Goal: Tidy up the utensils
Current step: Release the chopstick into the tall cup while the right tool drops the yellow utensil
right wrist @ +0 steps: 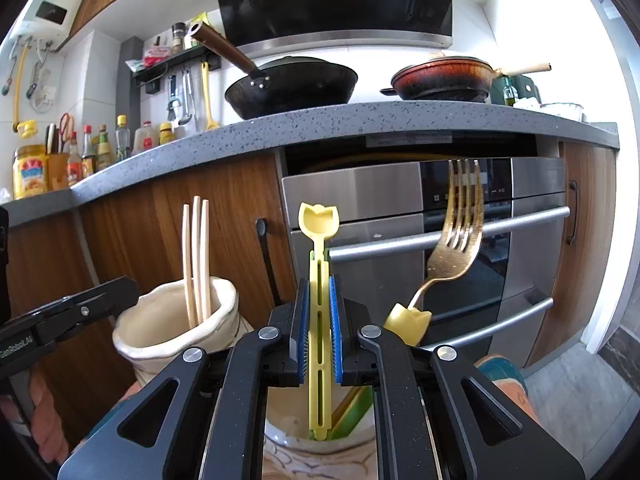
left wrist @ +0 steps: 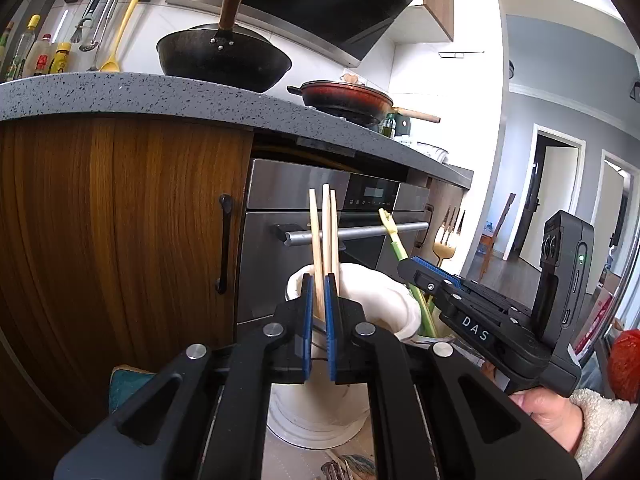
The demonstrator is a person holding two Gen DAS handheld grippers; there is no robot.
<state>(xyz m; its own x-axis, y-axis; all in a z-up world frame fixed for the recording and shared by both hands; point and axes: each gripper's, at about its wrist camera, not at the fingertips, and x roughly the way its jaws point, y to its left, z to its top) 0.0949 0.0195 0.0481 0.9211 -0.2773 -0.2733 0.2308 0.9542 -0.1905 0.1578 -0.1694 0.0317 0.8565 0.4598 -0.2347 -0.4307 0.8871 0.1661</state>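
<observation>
The left gripper (left wrist: 319, 300) has its blue-padded fingers (left wrist: 307, 320) clenched on a pale wooden chopstick (left wrist: 317, 248), which stands upright with its lower end inside a cream ceramic holder (left wrist: 384, 300). 2 more chopsticks (left wrist: 330, 232) stand just beside it in the same holder; from the right wrist view all 3 rise together out of the holder's wavy rim (right wrist: 168, 320), and the left gripper's black body comes in from the left edge, a hand (right wrist: 44, 420) partly visible below it.

The right gripper (right wrist: 319, 332) is clamped on a yellow plastic utensil (right wrist: 320, 320) with a slotted handle and a tulip-shaped top. The utensil stands upright between the fingers (right wrist: 299, 340), its lower end down inside a second ceramic holder (right wrist: 304, 436) directly under the gripper, where green and yellow handles also lean. A gold fork (right wrist: 456, 240) tilts to the right of the gripper, tines up, its thin neck running into a yellow tulip-shaped piece (right wrist: 408, 320); where that piece rests is hidden behind the gripper.

In the left wrist view the right gripper sits just right of the cream holder, held by a hand (left wrist: 548, 412) in a fleecy sleeve. Behind stand a steel oven (right wrist: 400, 240), wood-grain cabinet doors, and a speckled grey worktop (right wrist: 280, 128) carrying a black wok (right wrist: 296, 84) and a reddish pan (right wrist: 444, 76).
</observation>
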